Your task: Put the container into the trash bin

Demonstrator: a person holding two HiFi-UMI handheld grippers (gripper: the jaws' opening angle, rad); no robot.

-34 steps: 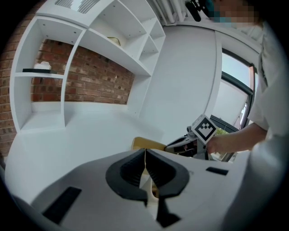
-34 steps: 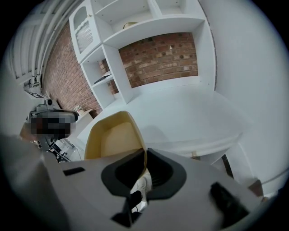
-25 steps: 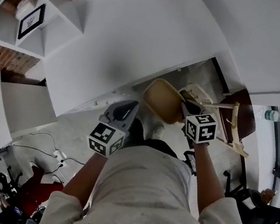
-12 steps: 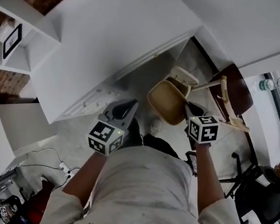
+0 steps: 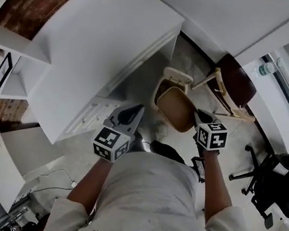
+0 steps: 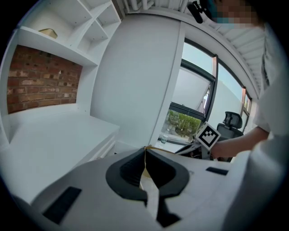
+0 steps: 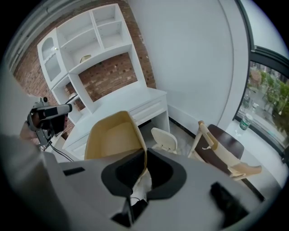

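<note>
While right gripper [image 7: 144,155] pinches container [image 7: 113,135] rim, trash bin [image 5: 175,75] just beyond.

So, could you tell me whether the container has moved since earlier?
Yes. In the head view the container, held by the right gripper, has swung from left of the trash bin to just below it.

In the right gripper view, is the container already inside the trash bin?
No: the right hand-held gripper pinches the container by its rim, outside the trash bin.

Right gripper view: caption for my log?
Right gripper clamps the rim of a tan container; white trash bin just beyond.
</note>
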